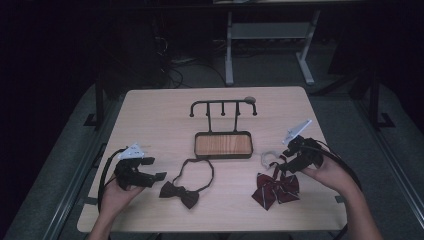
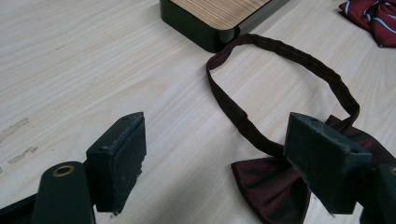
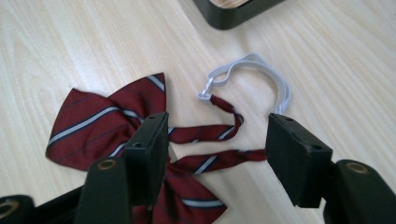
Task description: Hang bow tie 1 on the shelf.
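Lying between two grippers' spread jaws: two bow ties (image 1: 181, 192) (image 1: 276, 188), one stand (image 1: 223, 143).

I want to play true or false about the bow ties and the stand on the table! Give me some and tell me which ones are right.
1. The striped red bow tie lies on the table. True.
2. The dark bow tie hangs on the hook stand. False: it lies flat on the table, in front of the stand's wooden base.
3. The right gripper has its jaws apart, with the striped tie's straps between them. True.
4. The left gripper is squeezing the dark bow tie. False: its jaws stand wide open, not pinching it.
5. The striped tie's loop is black. False: it is white.
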A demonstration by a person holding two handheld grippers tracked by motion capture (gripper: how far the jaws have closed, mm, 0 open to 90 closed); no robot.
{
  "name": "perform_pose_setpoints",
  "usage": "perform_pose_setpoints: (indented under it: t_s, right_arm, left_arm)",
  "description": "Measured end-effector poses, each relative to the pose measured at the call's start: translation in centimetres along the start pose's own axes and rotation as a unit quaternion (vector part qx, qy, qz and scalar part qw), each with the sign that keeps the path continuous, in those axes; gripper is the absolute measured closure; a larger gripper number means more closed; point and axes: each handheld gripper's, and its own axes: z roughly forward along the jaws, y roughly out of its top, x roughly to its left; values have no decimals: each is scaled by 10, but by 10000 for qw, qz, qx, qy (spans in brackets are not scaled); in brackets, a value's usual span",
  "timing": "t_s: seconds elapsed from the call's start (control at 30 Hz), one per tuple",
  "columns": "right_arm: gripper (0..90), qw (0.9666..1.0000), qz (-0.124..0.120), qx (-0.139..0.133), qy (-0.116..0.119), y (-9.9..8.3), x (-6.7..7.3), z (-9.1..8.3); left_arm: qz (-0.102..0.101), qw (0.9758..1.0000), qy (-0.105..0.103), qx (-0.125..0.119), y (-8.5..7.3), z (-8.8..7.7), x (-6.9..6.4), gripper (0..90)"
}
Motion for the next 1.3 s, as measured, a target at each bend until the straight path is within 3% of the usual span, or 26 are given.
perform_pose_setpoints:
  t_s: [0.07,0.6,0.97,1.3]
  right_arm:
    - [415,10000,-8,22,-13,1,-4,4]
    - [521,9990,37,415,187,18,-25,17]
    - [649,9966,192,802,68,22,-42,34]
    - [683,9948,234,988,38,20,-48,43]
  left_arm:
    - [72,10000,-2,-2,1,0,0,208]
    - [12,9999,-43,-145,1,-2,1,208]
    - [42,9999,-29,-147,2,-3,0,208]
    - [21,9998,-35,-205,1,-4,-1,210]
